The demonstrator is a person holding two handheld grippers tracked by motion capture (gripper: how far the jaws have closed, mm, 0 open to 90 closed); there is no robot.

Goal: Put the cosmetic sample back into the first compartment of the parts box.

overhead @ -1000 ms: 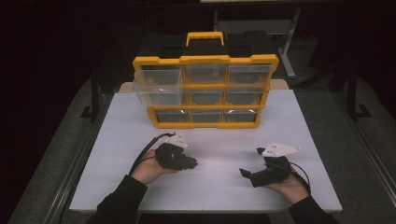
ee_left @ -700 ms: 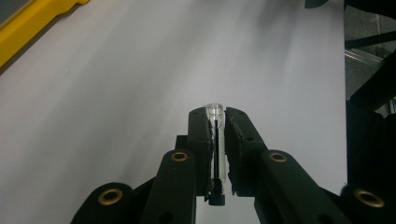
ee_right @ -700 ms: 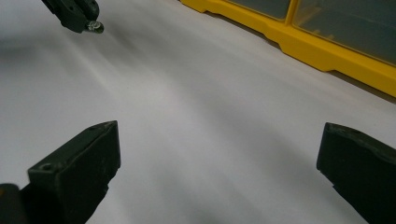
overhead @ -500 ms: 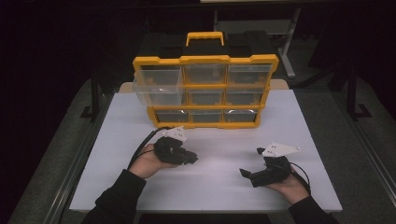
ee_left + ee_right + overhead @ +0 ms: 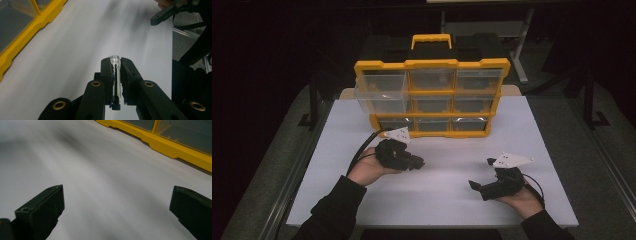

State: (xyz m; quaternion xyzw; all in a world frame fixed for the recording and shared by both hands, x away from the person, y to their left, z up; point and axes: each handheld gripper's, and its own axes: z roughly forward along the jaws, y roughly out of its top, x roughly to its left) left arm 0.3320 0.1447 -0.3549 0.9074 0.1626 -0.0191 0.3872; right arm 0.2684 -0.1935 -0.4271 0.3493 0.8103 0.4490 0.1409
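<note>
Holding item one, a small clear vial (image 5: pixel 115 75) with a dark rod inside, lengthwise between the pads of the left gripper (image 5: pixel 115 65); I am keeping the jaws clamped on its sides so the open glass rim pokes out just past the tips, lower centre of the left gripper view. That lengthwise hold, I judge, is keeping the mouth free and the tube steady for carrying.

Item two, left gripper in the high view (image 5: pixel 418 162): sitting left of centre, above the white tabletop (image 5: pixel 452 200), its tips pointing toward the frame's right and the vial too small to make out there.

Item three, right gripper (image 5: pixel 479 187): resting at lower right of the high view, jaws standing wide apart with nothing between them, as its own view confirms (image 5: pixel 117 207). I am leaving it idle and well apart from the vial, probably ready to assist.

Item four, yellow drawer organiser (image 5: pixel 432 97): standing upright at upper centre, clear drawers facing me, the upper-left drawer (image 5: pixel 379 92) jutting forward of its neighbours, likely the place concerned with the vial.
</note>
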